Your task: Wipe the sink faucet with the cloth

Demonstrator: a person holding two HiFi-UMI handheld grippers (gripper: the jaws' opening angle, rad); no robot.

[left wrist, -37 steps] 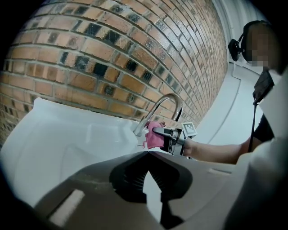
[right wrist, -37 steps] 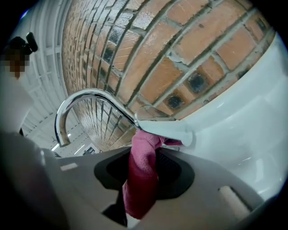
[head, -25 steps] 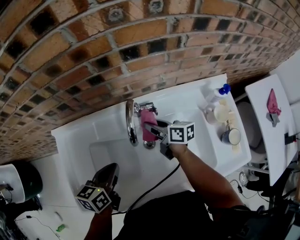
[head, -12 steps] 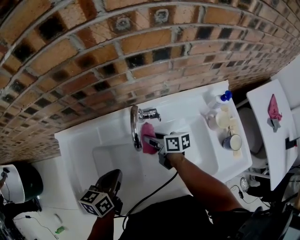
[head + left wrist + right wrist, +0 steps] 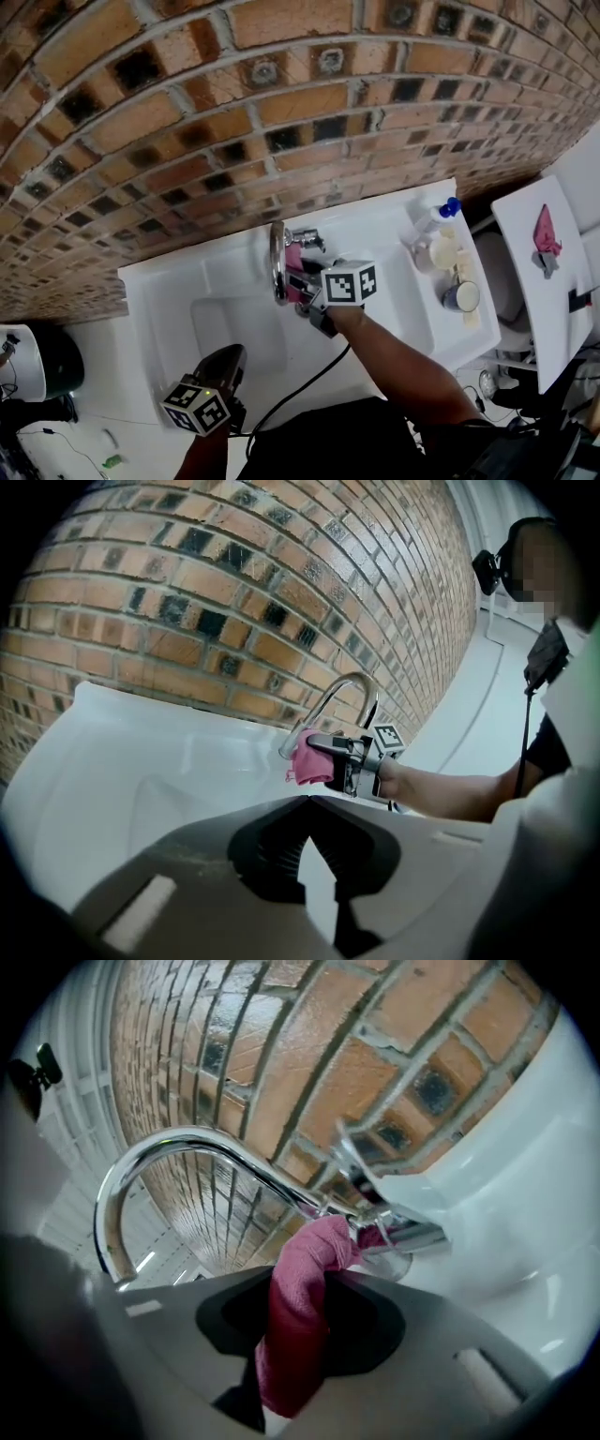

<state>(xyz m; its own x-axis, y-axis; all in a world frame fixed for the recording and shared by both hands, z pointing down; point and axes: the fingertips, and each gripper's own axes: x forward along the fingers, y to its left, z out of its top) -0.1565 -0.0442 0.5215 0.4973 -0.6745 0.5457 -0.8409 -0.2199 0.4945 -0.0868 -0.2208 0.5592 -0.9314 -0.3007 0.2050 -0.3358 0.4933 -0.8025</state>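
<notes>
right gripper (image 5: pixel 300 279) jaws pinching the pink cloth (image 5: pixel 298 1321) against the faucet (image 5: pixel 178 1143) base at the table (image 5: pixel 167 281) back edge, mid-wipe i'd say, spout likely left; left gripper (image 5: pixel 305 801) jaws pressed together, empty.

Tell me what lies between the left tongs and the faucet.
Between the left tongs and the faucet is only bare white sink basin, clearest in the left gripper view. The pink cloth, in the right tongs, sits against the faucet itself.
</notes>
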